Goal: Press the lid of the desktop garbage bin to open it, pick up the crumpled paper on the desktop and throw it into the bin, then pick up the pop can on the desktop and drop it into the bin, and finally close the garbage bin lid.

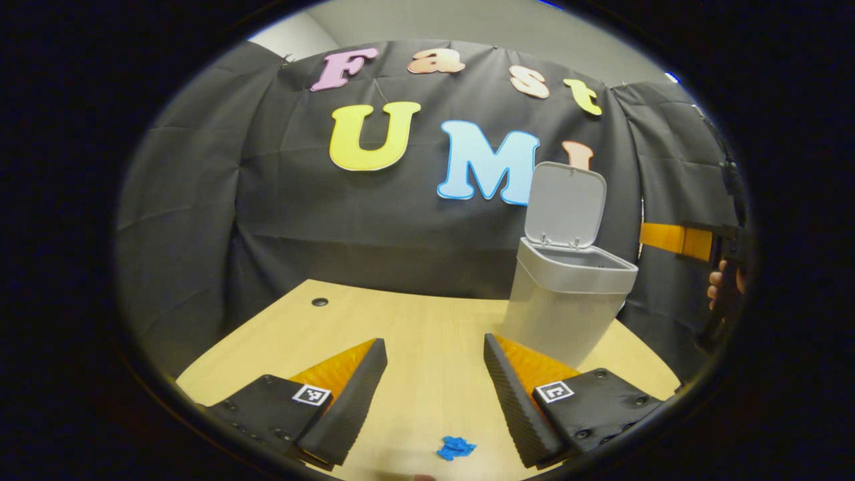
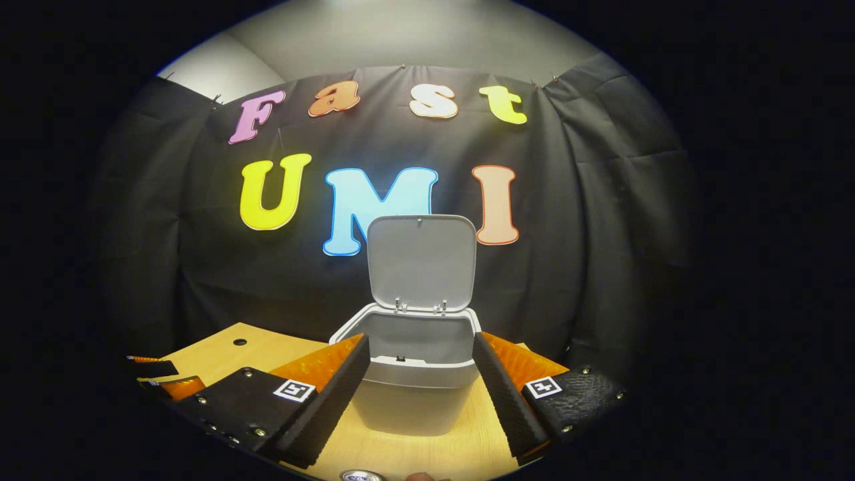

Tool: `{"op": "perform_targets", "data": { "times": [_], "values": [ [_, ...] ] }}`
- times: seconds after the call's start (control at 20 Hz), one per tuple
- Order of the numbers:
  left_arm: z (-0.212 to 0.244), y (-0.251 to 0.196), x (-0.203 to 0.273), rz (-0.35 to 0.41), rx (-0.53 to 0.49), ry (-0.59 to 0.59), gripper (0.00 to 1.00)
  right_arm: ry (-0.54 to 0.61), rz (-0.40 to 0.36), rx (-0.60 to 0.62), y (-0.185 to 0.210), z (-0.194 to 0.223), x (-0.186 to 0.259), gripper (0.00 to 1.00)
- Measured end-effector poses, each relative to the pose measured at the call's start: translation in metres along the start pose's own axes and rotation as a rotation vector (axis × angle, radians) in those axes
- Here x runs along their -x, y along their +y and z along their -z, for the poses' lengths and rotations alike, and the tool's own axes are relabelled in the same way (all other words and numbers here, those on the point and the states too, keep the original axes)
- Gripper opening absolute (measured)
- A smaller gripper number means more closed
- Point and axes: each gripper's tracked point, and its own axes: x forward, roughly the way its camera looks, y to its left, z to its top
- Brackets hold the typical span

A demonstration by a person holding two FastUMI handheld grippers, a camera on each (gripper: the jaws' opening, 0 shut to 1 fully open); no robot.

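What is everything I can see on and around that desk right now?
Bin: one, grey, far side of desk, lid upright, open.
Crumpled paper: one, blue, on desk between the left claw's fingers.
Pop can: one, just the silver top, bottom edge of right gripper view.
Desk: one, light wood, small dark hole near far left corner.
Left claw: open, above paper.
Right claw: open, facing bin.
Hand: holding the other claw, right of bin.

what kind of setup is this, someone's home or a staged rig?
Most likely a staged recording booth, not a home. Black cloth hangs as a backdrop behind a bare wooden desktop, which holds just a grey bin with its lid up and a blue paper scrap.
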Motion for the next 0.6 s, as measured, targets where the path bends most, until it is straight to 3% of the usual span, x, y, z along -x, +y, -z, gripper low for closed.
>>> {"op": "perform_targets", "data": {
  "times": [0.1,0.35,0.45,0.55,0.6],
  "values": [
    [0.010,-0.002,-0.002,0.012,0.005,0.019,0.95,-0.020,0.003,0.022,0.003,-0.004,0.007,0.98],
    [0.040,-0.012,-0.013,0.047,-0.038,0.059,1.00,-0.064,-0.002,0.089,0.016,-0.009,0.022,0.99],
    [0.061,-0.014,-0.018,0.059,-0.066,0.081,0.96,-0.055,-0.017,0.106,0.023,-0.004,0.028,0.98],
    [0.082,-0.016,-0.020,0.075,-0.070,0.107,1.00,-0.035,-0.028,0.125,0.030,0.004,0.035,0.98],
    [0.092,-0.017,-0.021,0.084,-0.069,0.122,0.96,-0.026,-0.032,0.135,0.034,0.009,0.039,0.99]
  ]
}}
